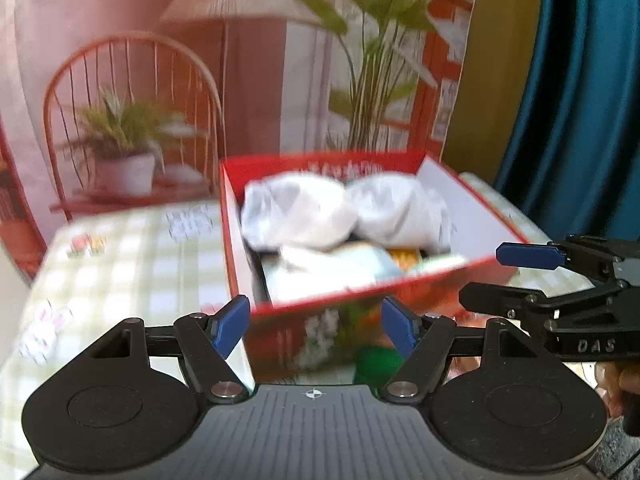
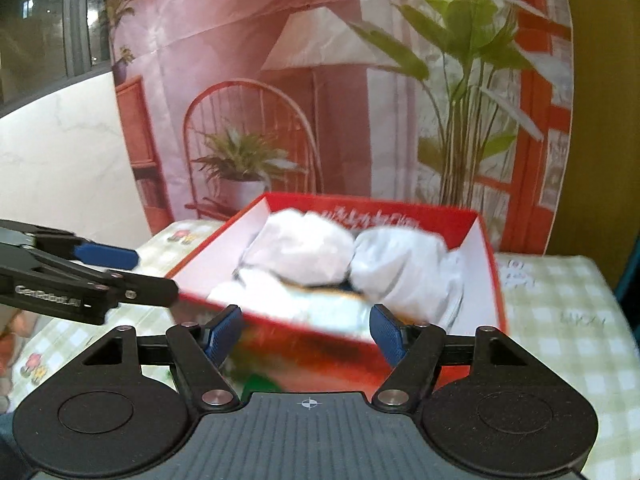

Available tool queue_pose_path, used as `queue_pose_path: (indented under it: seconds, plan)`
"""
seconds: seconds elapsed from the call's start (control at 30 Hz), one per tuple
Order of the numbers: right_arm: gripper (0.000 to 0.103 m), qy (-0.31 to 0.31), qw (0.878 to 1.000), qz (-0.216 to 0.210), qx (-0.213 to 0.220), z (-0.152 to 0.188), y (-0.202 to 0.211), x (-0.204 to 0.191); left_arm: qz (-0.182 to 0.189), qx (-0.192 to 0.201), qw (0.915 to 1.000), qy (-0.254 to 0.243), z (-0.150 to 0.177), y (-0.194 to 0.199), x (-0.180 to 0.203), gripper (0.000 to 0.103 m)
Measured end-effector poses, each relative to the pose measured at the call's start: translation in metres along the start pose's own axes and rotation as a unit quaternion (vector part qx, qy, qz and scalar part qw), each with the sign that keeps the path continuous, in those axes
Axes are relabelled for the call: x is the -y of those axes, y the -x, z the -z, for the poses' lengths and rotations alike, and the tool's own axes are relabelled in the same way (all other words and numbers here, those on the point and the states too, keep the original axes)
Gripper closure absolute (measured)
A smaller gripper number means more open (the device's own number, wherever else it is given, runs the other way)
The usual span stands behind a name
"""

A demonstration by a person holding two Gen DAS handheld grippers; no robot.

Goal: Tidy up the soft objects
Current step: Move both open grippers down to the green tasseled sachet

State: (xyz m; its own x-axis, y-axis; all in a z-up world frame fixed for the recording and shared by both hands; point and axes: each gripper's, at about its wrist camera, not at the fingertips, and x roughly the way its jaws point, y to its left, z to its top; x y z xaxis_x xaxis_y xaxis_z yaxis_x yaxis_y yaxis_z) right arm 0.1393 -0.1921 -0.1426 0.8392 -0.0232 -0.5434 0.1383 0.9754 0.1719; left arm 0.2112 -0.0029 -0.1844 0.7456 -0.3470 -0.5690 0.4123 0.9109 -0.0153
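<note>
A red box with white inner walls [image 1: 236, 224] stands on the checked tablecloth and holds two white soft bundles [image 1: 296, 216] over other blurred items. It shows in the right wrist view too [image 2: 486, 276], with the white bundles [image 2: 304, 252]. My left gripper [image 1: 316, 322] is open and empty, just in front of the box's near wall. My right gripper [image 2: 306, 334] is open and empty, also at the near wall. The right gripper shows at the right edge of the left wrist view [image 1: 532, 276]. The left gripper shows at the left edge of the right wrist view [image 2: 116, 268].
The green-and-white checked tablecloth [image 1: 132, 264] spreads around the box. A printed backdrop [image 2: 248, 92] with a chair, lamp and plants stands right behind the table. A blue curtain [image 1: 580, 92] hangs at the right. The views are motion-blurred.
</note>
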Motion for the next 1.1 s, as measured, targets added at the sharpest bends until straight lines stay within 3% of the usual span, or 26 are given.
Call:
queue_pose_path:
  seconds: [0.2, 0.47, 0.87, 1.03, 1.1]
  plan:
    - [0.038, 0.009, 1.0, -0.022, -0.02, 0.034, -0.005, -0.012, 0.03, -0.023, 0.9991, 0.02, 0.022, -0.017, 0.0, 0.035]
    - [0.058, 0.035, 0.997, -0.031, -0.068, 0.064, -0.035, -0.021, 0.066, -0.052, 0.9945, 0.063, 0.037, -0.049, 0.002, 0.044]
    - [0.057, 0.003, 0.994, -0.047, -0.098, 0.08, -0.064, -0.007, 0.083, -0.073, 0.9903, 0.084, 0.044, -0.088, 0.009, 0.044]
    - [0.056, 0.006, 0.993, -0.053, -0.106, 0.08, -0.074, -0.013, 0.098, -0.07, 0.9859, 0.117, 0.054, -0.097, 0.004, 0.044]
    - [0.053, 0.015, 0.992, -0.052, -0.111, 0.08, -0.077, -0.017, 0.11, -0.067, 0.9829, 0.132, 0.057, -0.098, 0.002, 0.052]
